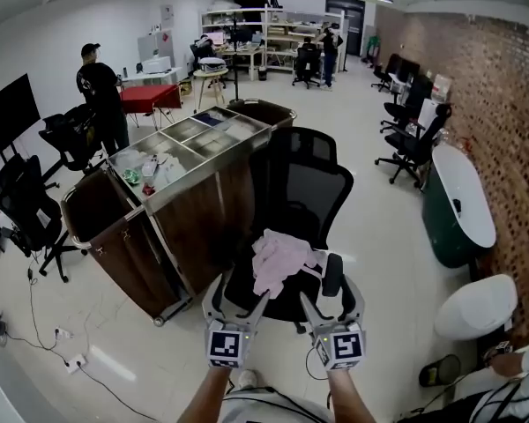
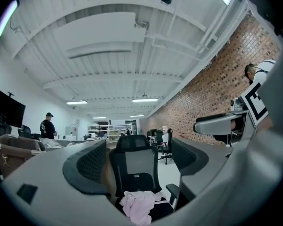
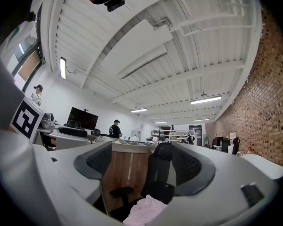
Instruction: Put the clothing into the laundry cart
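A crumpled pink garment (image 1: 278, 263) lies on the seat of a black mesh office chair (image 1: 304, 188). Left of the chair stands the wood-panelled laundry cart (image 1: 203, 214), with a dark open bag (image 1: 97, 205) at its left end and a tray of small items on top. My left gripper (image 1: 238, 293) and right gripper (image 1: 331, 296) hover just short of the seat's near edge, both open and empty. The left gripper view shows the garment (image 2: 139, 206) low between its jaws (image 2: 137, 168). The right gripper view shows the garment (image 3: 144, 213) below its jaws (image 3: 144, 168), with the cart (image 3: 127, 173) behind.
A person in black (image 1: 97, 91) stands beyond the cart near a red table (image 1: 148, 98). Black office chairs (image 1: 26, 205) sit at the left. A white and green bathtub (image 1: 458, 205) lines the brick wall at right. Cables (image 1: 62, 342) trail on the floor at lower left.
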A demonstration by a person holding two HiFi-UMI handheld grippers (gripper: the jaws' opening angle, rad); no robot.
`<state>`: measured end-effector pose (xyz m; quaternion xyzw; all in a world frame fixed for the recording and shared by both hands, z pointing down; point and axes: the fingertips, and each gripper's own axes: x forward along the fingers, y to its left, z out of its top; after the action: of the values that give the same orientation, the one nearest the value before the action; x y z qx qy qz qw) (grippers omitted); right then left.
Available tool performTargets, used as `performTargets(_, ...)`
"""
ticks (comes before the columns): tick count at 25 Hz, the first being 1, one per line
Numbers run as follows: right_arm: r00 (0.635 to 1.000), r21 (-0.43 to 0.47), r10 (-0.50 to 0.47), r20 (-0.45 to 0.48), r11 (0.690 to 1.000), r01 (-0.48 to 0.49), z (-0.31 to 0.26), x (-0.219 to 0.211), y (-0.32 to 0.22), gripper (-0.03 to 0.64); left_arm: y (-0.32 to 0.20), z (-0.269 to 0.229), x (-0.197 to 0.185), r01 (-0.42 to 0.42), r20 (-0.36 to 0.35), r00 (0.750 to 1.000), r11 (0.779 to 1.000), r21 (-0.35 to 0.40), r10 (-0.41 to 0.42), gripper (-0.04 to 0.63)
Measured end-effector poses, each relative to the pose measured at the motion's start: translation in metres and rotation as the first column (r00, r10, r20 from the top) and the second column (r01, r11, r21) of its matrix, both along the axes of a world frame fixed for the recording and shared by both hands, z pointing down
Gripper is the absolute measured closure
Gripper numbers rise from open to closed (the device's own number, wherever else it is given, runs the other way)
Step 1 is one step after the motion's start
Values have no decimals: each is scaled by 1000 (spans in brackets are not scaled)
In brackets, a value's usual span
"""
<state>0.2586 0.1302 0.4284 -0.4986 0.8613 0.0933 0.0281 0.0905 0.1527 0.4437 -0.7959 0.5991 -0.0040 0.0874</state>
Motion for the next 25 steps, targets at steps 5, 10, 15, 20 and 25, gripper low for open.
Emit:
performTargets(5,1000,-3,-15,-8,1000,15,-2,-51,-31,193,-30,-12,-47,18,-89,996,1000,-5,-18,178)
performTargets(10,999,-4,-27,-21,1000,27,1,-93,-45,193,-50,4,-87,2,-58,998,1000,-4,-2,178)
performTargets(15,998,-42,-29,-48,999,27,12,-108,-57,193,-65,20,-103,-13,-116,993,999,-40,8,178)
performTargets(20,999,-51,-8,-42,999,5,18,-99,-76,213,-87,32,-97,-35,-125,992,998,-60,27,178)
performTargets(25,1000,-69,3,8,998,-3,24,-94,-119,215,-119,34,-99,-28,-101,995,997,-68,21,178)
